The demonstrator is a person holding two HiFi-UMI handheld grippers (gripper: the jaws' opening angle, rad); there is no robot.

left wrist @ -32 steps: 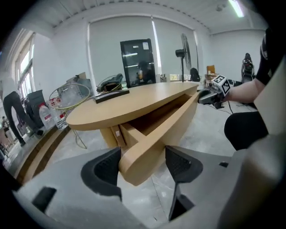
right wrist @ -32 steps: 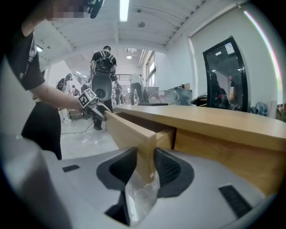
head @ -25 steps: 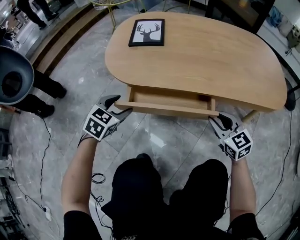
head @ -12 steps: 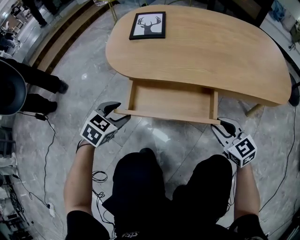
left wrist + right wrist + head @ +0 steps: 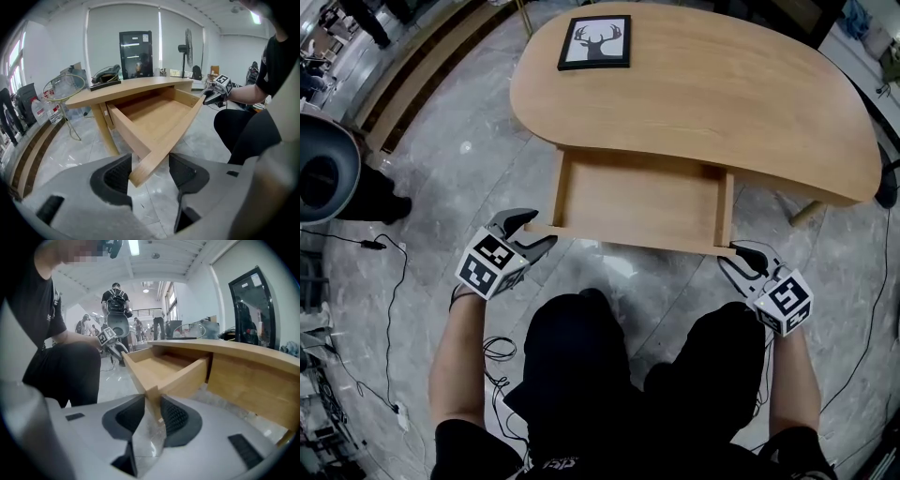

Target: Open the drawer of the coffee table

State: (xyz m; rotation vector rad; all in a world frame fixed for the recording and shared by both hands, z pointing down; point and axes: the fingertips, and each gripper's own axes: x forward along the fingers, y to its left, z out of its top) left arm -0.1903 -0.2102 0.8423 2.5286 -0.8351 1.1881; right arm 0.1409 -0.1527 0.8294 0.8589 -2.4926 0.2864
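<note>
The oval wooden coffee table (image 5: pixel 722 103) has its drawer (image 5: pixel 637 197) pulled well out towards me, and the drawer is empty. My left gripper (image 5: pixel 534 230) straddles the left end of the drawer front (image 5: pixel 628 240). In the left gripper view its jaws (image 5: pixel 150 171) have just been closing, and a gap still shows beside the wood. My right gripper (image 5: pixel 736 255) is at the front's right end. In the right gripper view both pads (image 5: pixel 174 416) press on that corner (image 5: pixel 152 392).
A framed deer picture (image 5: pixel 594 42) lies on the table's far left. My knees (image 5: pixel 581 366) are just below the drawer. A grey round shade (image 5: pixel 323 173) and a floor cable (image 5: pixel 389 281) are at the left. A wire side table (image 5: pixel 63 86) stands beyond the coffee table.
The drawer has slid further out of the table towards me. Both grippers have come back with its front. Someone's legs at the left have shifted.
</note>
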